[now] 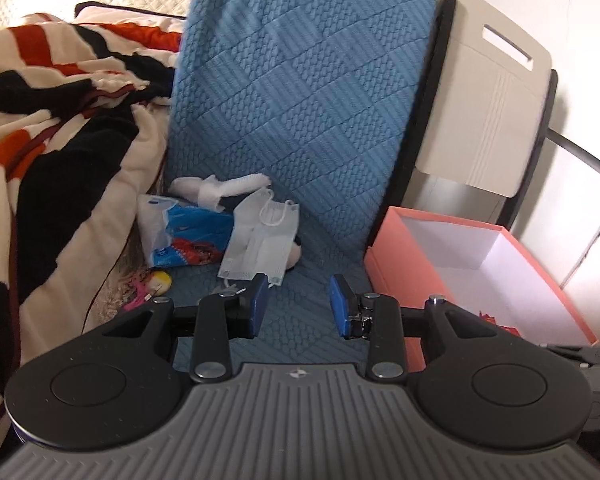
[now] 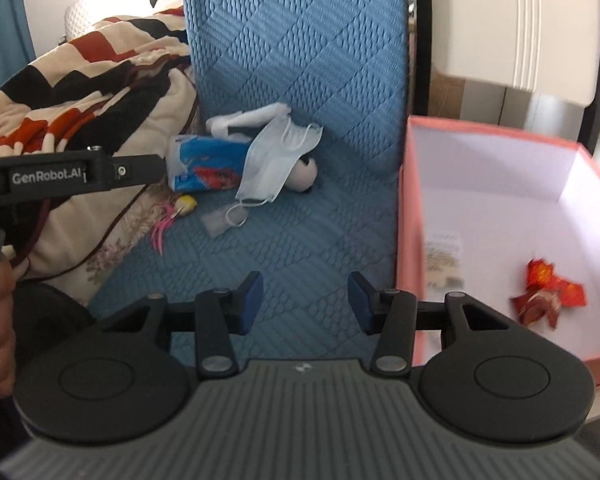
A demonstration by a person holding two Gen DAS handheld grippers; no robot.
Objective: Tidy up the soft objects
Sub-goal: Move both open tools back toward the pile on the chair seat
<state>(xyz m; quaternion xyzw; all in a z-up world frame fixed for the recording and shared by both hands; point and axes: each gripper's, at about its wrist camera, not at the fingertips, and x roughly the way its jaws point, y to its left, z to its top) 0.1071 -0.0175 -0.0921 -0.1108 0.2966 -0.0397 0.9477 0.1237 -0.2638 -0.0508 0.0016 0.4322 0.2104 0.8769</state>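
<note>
So the blue quilted seat cover (image 2: 300, 80) took up most of what I saw, with the striped fleece blanket (image 1: 52, 120) bunched on one side and the pink box (image 2: 500, 200) on the other, already holding a red crinkly thing (image 2: 548, 292). The leftover soft stuff sat in a heap where the seat meets the backrest: tissue pack (image 1: 188, 236), face mask (image 1: 260, 236) draped over a little plush toy (image 2: 306, 172), a white sock (image 1: 220, 186) behind.

I'd call this the approach step, nothing grabbed yet. Next move needed a pinch on the mask's edge without dragging the pack along.

Both hands were tilted downward at the heap. My left gripper (image 1: 298, 304) had its jaws parted and empty, same for my right gripper (image 2: 306, 300), pads apart over bare fabric.
</note>
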